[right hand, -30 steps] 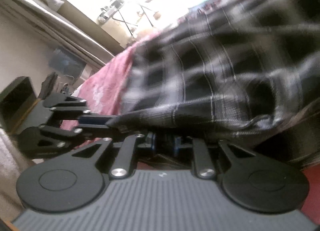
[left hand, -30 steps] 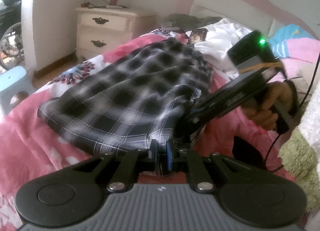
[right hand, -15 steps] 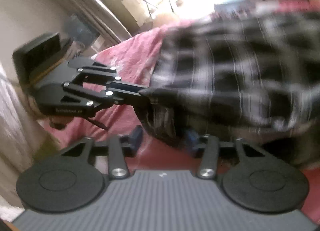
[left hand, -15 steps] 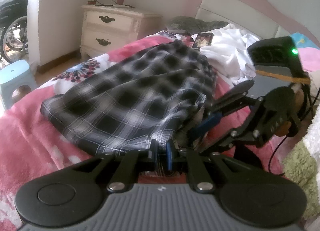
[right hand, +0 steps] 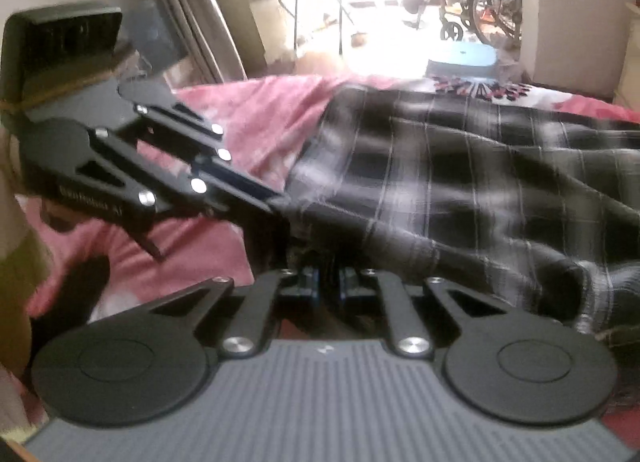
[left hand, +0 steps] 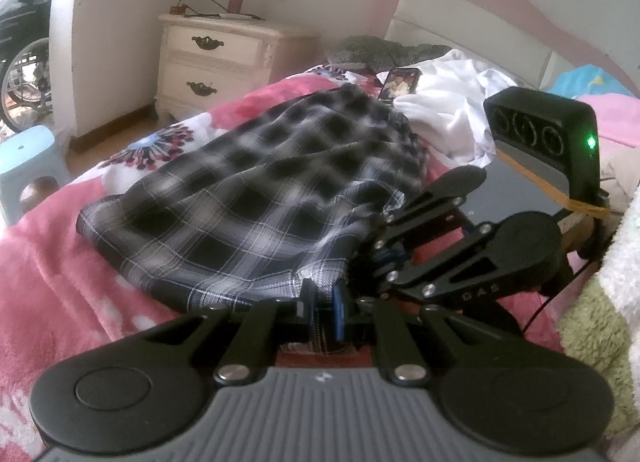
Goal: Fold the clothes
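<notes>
On the pink bed (left hand: 48,286) lies our plaid cloth (left hand: 256,198); our left gripper (left hand: 322,304) clamps its near hem, and beside it our right gripper (right hand: 328,282) is closing onto it.

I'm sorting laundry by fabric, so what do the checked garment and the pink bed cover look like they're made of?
The checked garment looks like thin woven cloth, maybe cotton or a blend: matte, a crisp printed-or-woven plaid, soft sharp creases. The pink bed cover looks like plush fleece: fuzzy, matte, with a blurred white pattern. Fibre content can't be confirmed by sight.
</notes>
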`<state>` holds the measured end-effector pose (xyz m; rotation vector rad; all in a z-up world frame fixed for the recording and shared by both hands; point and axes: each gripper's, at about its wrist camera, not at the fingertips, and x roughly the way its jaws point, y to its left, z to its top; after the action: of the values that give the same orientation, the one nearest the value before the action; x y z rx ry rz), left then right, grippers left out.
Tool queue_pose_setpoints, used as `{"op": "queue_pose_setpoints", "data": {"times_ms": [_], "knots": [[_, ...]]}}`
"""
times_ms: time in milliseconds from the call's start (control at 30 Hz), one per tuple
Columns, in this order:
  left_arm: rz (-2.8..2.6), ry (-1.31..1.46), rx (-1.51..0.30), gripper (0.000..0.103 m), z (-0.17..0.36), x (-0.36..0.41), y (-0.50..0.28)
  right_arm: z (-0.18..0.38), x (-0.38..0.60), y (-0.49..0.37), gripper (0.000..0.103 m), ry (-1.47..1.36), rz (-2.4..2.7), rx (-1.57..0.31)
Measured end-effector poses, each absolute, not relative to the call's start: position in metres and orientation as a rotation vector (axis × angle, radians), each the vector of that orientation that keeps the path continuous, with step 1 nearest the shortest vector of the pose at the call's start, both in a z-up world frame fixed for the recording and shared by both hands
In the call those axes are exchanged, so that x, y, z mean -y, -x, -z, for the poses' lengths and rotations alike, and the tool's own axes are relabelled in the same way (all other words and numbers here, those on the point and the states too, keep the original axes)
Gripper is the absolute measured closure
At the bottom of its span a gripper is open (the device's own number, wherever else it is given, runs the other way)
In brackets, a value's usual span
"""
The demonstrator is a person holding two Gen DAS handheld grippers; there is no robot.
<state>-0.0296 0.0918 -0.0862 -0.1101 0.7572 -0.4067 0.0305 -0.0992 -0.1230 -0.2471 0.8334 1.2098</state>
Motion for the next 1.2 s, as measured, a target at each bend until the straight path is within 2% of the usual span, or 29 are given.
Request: {"op": "queue_pose_setpoints", "data": {"times_ms": [267,400,733,833,900,933,1033,1200], "knots": [[0.417,0.107,-0.753,0.093,0.085,-0.090,0.031,0.132,0.085,-0.020,0.095,0.337,-1.279,-0.825],[0.419,0.113,-0.752,0.093,0.085,-0.090,0.031,0.131,0.092,-0.040,0.095,0.160,-1.223,-0.880],[0.438,0.085,-0.815,0.093,0.098,-0.084,0.030,0.158,0.105,-0.068,0.090,-0.142,-1.216,-1.201],[0.441,0.049,-0.824,0.093,0.100,-0.080,0.031,0.147,0.124,-0.078,0.078,-0.164,-1.182,-1.245],[0.442,0.020,-0.828,0.093,0.102,-0.077,0.031,0.131,0.149,-0.086,0.064,-0.207,-1.154,-1.231],[0.443,0.007,-0.827,0.092,0.102,-0.076,0.032,0.125,0.164,-0.090,0.062,-0.238,-1.115,-1.215],[0.444,-0.024,-0.829,0.092,0.104,-0.073,0.033,0.106,0.207,-0.102,0.061,-0.325,-0.993,-1.167],[0.442,-0.058,-0.830,0.087,0.105,-0.069,0.035,0.123,0.231,-0.105,0.065,-0.374,-0.828,-1.220]]}}
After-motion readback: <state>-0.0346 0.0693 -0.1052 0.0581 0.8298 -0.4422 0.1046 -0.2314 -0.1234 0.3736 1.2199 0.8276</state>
